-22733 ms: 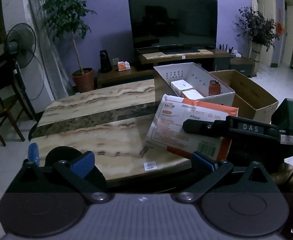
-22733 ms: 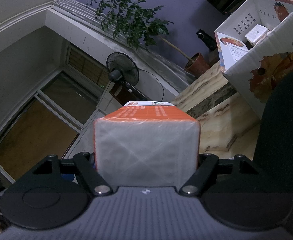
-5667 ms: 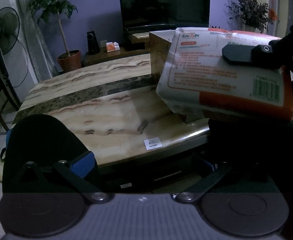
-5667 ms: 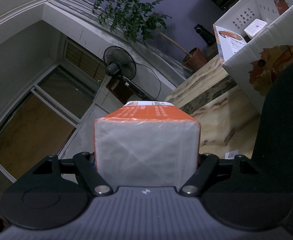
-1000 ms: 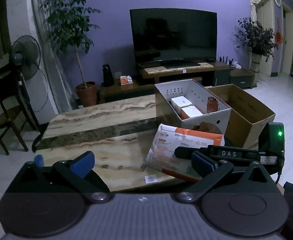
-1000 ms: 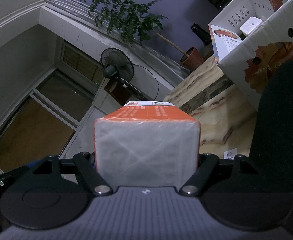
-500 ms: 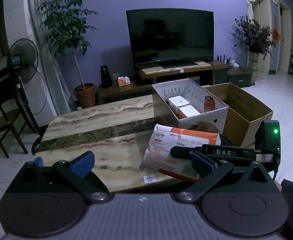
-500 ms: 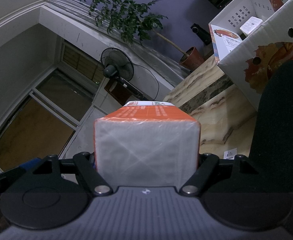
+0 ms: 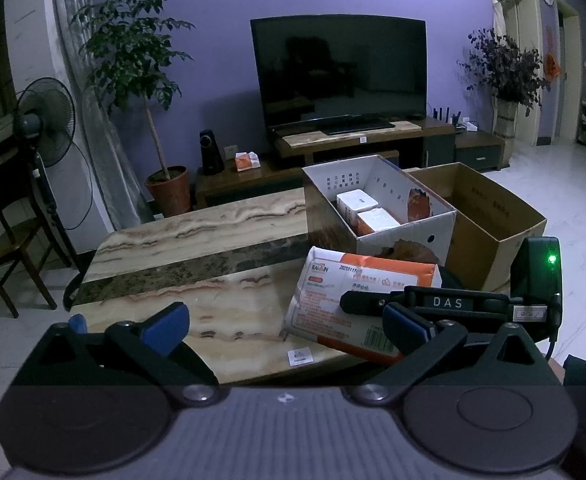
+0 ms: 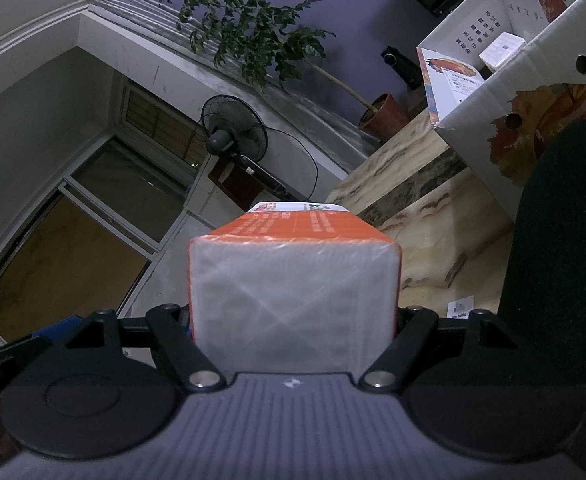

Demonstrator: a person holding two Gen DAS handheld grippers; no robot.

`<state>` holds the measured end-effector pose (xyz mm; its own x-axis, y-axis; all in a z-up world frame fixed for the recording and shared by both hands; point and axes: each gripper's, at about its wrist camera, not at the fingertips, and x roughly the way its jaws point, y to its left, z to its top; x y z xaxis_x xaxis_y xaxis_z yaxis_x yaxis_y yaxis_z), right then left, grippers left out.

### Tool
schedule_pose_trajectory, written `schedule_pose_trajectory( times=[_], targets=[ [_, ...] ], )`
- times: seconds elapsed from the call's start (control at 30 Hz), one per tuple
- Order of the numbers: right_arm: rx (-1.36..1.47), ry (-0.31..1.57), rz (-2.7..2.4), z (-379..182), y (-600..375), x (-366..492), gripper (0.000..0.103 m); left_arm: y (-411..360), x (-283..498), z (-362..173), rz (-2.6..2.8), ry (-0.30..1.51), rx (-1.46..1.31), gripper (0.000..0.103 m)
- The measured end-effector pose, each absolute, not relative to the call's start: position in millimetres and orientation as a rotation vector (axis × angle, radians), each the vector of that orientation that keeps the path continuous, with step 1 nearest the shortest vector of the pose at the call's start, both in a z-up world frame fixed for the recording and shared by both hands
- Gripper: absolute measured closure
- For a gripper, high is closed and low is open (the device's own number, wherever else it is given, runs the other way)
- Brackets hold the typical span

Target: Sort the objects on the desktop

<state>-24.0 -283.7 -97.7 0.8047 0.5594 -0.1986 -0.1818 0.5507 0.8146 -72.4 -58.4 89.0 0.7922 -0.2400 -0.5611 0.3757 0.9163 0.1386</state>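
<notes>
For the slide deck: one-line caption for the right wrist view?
Right hand-held gripper clamps an orange-and-white tissue pack, white box on the marble table ahead.

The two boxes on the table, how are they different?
The white box has printed pictures and round holes in its side; the brown box is plain cardboard. The white box holds small white packs; the brown box shows nothing inside from here. Both are open on top and stand side by side.
</notes>
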Motion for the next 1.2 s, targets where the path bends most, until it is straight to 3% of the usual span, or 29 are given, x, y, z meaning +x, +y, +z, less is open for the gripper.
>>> schedule_pose_trajectory(
  times=[1.2],
  targets=[
    [0.886, 0.473, 0.459, -97.6, -282.7, -23.5, 0.025, -64.3, -70.0, 78.6, -0.343, 0.576, 0.283, 0.001]
  ],
)
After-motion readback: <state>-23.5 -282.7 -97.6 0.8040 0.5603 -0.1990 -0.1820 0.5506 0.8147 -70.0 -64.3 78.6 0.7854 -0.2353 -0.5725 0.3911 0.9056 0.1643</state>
